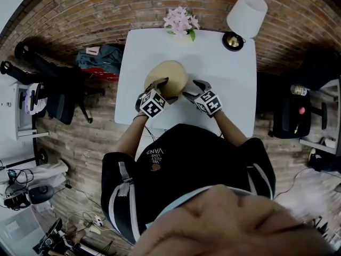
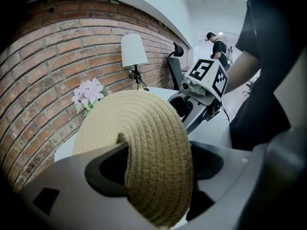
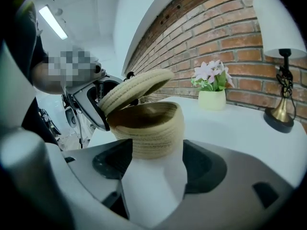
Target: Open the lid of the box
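A round woven box (image 3: 149, 128) stands on the white table (image 1: 226, 71). Its woven lid (image 2: 144, 128) is lifted and tilted, its near edge still close to the box rim. My left gripper (image 2: 158, 162) is shut on the lid; in the head view the left gripper (image 1: 165, 89) is at the box's front left. My right gripper (image 3: 153, 157) is open, its jaws flanking the foot of the box, and I cannot tell if they touch it. The head view shows the right gripper (image 1: 193, 88) at the box's right side.
A pot of pink flowers (image 1: 181, 23) and a white-shaded lamp (image 1: 245, 15) stand along the table's far edge by the brick wall. Office chairs (image 1: 58, 97) and bags sit on the floor to the left, another chair (image 1: 295, 116) to the right.
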`<state>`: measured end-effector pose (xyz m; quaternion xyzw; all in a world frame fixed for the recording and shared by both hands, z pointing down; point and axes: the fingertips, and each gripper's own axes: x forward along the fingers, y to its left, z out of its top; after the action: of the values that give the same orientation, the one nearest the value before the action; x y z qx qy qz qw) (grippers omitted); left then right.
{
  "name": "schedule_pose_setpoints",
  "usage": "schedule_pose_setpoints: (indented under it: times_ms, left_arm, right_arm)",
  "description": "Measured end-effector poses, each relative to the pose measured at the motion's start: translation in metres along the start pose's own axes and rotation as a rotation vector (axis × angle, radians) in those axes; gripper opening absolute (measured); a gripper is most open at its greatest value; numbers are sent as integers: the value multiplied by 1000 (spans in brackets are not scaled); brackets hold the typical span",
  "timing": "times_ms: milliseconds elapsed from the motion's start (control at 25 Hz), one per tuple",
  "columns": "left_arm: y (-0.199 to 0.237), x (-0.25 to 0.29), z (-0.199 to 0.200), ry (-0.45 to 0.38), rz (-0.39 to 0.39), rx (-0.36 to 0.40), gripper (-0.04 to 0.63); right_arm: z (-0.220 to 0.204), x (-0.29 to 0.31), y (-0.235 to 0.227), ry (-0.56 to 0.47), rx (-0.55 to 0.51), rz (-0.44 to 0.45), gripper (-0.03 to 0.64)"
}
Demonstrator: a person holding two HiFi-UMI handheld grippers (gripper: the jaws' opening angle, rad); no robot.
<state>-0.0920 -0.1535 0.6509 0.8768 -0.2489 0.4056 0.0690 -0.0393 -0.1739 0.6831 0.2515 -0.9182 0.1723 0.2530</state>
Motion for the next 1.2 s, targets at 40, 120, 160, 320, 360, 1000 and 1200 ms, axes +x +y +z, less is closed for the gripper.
schedule_pose_setpoints:
  times_ms: [40, 120, 160, 320, 360, 1000, 1200]
  left_arm:
    - [2, -3, 3, -18, 12, 0, 368]
    - [6, -9, 7, -52, 38, -3, 368]
    - [8, -13, 9, -70, 50, -6, 368]
    - [13, -26, 15, -144, 91, -25, 368]
    - [14, -29, 17, -162, 104, -27, 368]
    - [39, -88, 11, -392, 277, -167, 368]
    - [45, -100, -1, -414, 318, -218, 368]
  right_arm:
    - [1, -3, -1, -3, 8, -6, 302]
    - [3, -9, -5, -15, 30, -23, 301]
    - [5, -13, -6, -24, 42, -32, 301]
    - [10, -24, -11, -51, 80, -64, 301]
    - [12, -26, -12, -56, 86, -72, 301]
    - [48, -40, -14, -162, 93, -156, 44]
    - [61, -42, -11, -190, 95, -152, 19]
